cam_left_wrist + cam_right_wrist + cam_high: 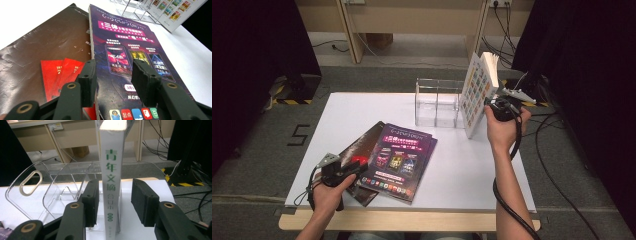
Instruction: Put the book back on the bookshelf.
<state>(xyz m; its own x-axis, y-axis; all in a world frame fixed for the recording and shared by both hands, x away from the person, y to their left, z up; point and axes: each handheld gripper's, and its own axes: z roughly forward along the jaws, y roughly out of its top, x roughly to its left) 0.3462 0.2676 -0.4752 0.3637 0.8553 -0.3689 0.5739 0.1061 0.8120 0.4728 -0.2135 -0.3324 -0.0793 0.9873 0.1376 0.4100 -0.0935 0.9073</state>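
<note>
Standing upright on its lower edge, the white book (479,92) rests on the white worktop (462,170) just right of the clear acrylic file holder (437,102), its cover of small coloured squares turned toward the holder. In the right gripper view the book's spine (111,177), printed with green characters, rises between the jaws of the right gripper (115,202); the left pad lies close against the spine, while a clear gap shows between the spine and the right pad, so the jaws stand open around the book and do not clamp it. In the high view the right gripper (498,107) sits at the book's near edge, held by the right hand (502,127).

Away from the holder, toward the near left part of the worktop, a purple magazine (399,160) lies flat, overlapping a dark brown magazine (362,150) that bears red squares. The left gripper (346,170) hovers at the near edge of that stack, on the side farthest from the holder. In the left gripper view its jaws (113,77) stand wide apart with nothing between them, above the seam where the purple magazine (125,50) covers the brown one (45,45). The holder (55,187) shows curved dividers and an oval handle cut-out.
</note>
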